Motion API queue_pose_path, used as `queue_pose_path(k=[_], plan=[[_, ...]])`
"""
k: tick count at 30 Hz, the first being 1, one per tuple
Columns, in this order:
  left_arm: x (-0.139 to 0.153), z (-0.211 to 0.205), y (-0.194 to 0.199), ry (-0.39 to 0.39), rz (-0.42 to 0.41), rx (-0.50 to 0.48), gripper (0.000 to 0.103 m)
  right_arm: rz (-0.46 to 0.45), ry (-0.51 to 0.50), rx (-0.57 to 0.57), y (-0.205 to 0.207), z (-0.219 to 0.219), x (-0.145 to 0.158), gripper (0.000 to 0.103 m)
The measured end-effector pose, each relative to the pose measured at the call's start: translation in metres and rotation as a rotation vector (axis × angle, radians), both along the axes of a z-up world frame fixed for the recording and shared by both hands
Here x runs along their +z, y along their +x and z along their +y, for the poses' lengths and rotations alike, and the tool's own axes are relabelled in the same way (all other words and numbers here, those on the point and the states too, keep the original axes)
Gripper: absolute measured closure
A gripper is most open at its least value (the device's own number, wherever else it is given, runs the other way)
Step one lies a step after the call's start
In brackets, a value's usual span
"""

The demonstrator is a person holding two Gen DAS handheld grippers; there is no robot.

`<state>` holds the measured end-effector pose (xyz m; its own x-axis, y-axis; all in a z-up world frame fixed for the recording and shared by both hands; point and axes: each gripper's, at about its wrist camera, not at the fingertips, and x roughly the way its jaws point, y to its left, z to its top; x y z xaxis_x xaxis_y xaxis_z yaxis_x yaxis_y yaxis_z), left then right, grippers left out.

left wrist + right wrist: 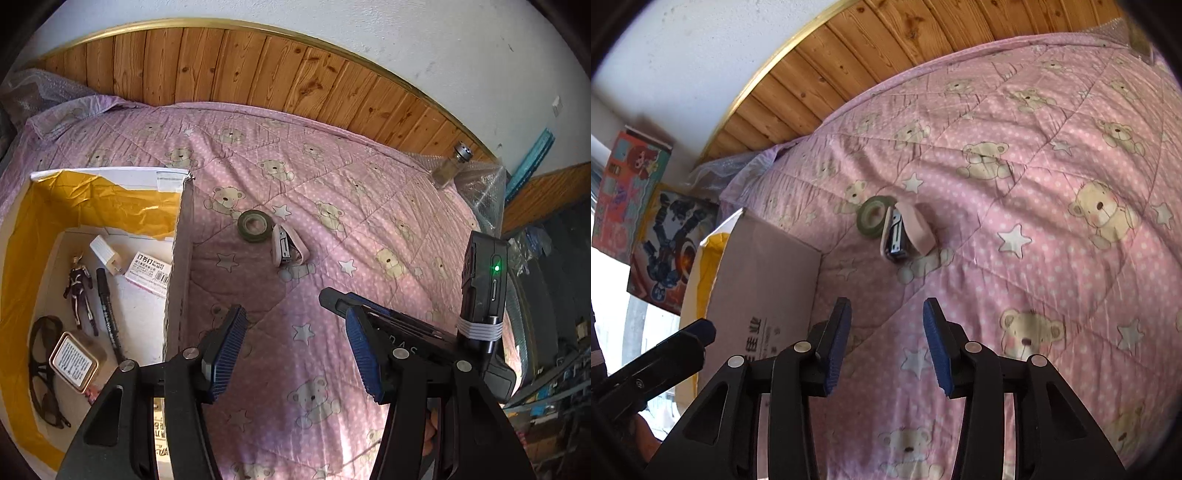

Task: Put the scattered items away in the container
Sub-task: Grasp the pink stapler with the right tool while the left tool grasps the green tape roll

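— Blue-padded fingers up close: the left gripper (pixel 295 347) is spread wide with nothing between its pads, hanging over the pink bear quilt (pixel 369 206) beside the cardboard box (pixel 181 258).

— And the right gripper (pixel 886 347)?

— Spread too, empty, pointing at the pink stapler (pixel 905 232), which lies on the quilt touching the green tape roll (pixel 873 216) — both just outside the box.

— What's inside?

— A figurine (pixel 79 288), black marker (pixel 109 314), white charger (pixel 107 254), staple packet (pixel 149 275), tin (pixel 74 360) and dark glasses (pixel 40 369). A shaker (pixel 452 166) stands well apart by the wooden headboard.
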<state>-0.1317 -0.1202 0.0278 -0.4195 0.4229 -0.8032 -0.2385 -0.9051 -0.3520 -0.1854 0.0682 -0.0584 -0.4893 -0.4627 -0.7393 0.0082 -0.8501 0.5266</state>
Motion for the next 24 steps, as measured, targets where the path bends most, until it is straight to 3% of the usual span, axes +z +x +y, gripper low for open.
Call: queue_pose_path(k=[8,10,14,15,18,24], plan=[[-0.018,0.001,-0.076,0.077,-0.091,0.126,0.042,0.001,0.108,0.021,-0.072,-0.015,-0.036,0.055],[-0.024,0.003,-0.092,0.084,-0.105,0.151,0.042,0.005,0.085,0.052,-0.081,-0.020,-0.047,0.045],[-0.029,0.014,-0.115,0.027,-0.083,0.172,0.035,0.070,0.170,0.108,-0.083,-0.037,-0.047,0.049],[-0.030,0.017,-0.120,0.007,-0.076,0.172,0.035,0.076,0.179,0.111,-0.082,-0.037,-0.047,0.057],[-0.030,0.027,-0.133,-0.051,-0.059,0.180,0.035,0.067,0.100,0.079,-0.078,-0.018,-0.047,0.059],[-0.032,0.063,-0.142,-0.160,-0.009,0.094,0.035,0.055,0.092,0.027,-0.054,0.018,-0.033,0.059]])
